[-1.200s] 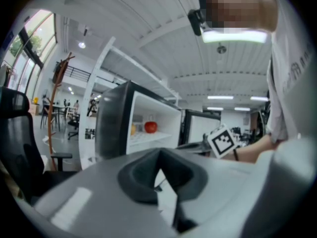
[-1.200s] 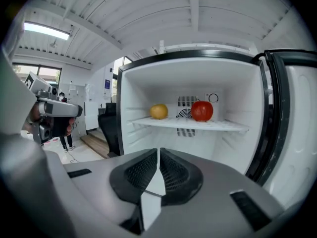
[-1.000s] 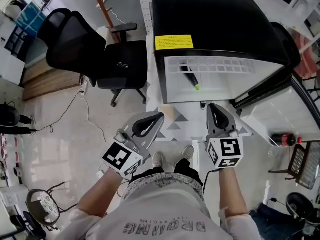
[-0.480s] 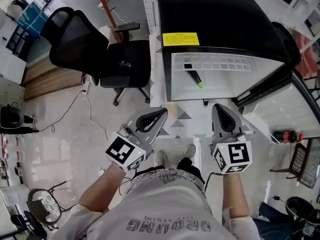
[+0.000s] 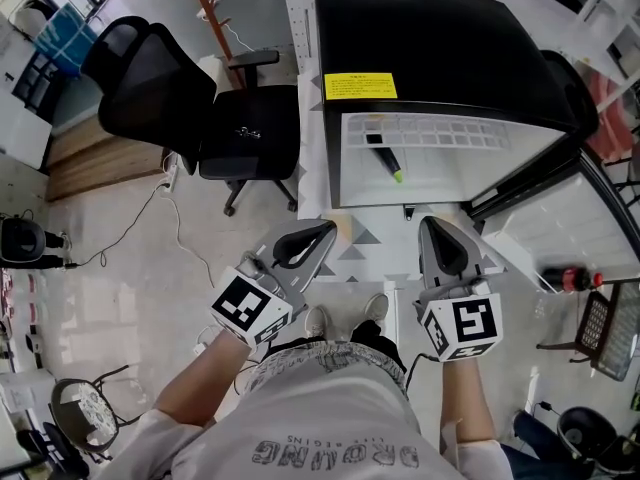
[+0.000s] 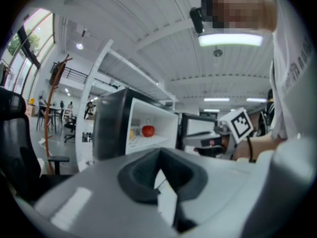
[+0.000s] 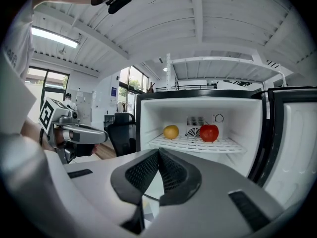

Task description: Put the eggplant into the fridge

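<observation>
Both tools are idle and empty: the left gripper (image 5: pixel 318 231) has its jaws together with nothing between them, and the right gripper (image 5: pixel 432 223) is likewise closed on nothing. Both are held level just in front of the open fridge (image 5: pixel 440 38). A dark, elongated item with a green tip, judged to be the eggplant (image 5: pixel 381 153), lies inside the fridge toward the left side of the white interior, and it is not far from the front edge. Whether it rests on the wire shelf (image 7: pixel 198 144) or on a lower level cannot be determined. A yellow fruit (image 7: pixel 171 131) and a red fruit (image 7: pixel 209 132) sit at the back of that shelf, well apart from the eggplant. The placement appears done, so the remaining hazards concern the finish. The door (image 5: pixel 540 233) stands wide open at the right, and leaving it open would leave the job incomplete. A hard swing to close it could jolt the eggplant, which would probably roll toward the front edge and either foul the door seal or drop out. The right gripper is near the door's inner edge, so a careless sweep could knock it.
</observation>
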`<state>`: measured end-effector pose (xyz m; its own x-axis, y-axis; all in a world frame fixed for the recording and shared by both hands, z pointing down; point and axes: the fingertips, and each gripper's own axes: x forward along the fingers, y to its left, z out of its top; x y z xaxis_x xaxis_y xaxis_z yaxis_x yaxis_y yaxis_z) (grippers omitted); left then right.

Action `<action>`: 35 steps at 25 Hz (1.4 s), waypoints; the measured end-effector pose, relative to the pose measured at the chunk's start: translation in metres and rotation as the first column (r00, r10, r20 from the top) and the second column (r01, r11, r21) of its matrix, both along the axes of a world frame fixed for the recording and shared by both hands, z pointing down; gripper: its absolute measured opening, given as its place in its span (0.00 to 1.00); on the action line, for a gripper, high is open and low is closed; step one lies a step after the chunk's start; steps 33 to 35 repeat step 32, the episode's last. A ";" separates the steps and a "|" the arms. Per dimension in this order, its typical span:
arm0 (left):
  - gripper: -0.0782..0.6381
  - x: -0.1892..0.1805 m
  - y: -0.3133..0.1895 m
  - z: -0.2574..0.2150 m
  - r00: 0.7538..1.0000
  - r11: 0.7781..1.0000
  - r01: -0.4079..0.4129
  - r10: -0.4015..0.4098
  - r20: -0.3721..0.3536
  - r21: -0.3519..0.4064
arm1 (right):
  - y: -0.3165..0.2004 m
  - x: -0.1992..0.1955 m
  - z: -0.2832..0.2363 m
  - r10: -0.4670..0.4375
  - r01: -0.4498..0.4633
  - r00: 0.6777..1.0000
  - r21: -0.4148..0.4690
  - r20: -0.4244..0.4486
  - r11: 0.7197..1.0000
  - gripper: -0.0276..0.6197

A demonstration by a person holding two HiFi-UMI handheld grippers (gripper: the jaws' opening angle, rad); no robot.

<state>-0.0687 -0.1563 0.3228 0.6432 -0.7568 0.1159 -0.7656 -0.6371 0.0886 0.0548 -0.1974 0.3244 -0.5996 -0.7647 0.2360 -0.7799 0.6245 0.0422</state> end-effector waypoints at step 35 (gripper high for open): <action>0.12 0.011 -0.010 -0.002 1.000 1.000 0.002 -0.002 0.003 -0.002 | -0.007 0.003 0.005 -0.034 0.034 0.999 -0.010 -0.028 0.999 0.05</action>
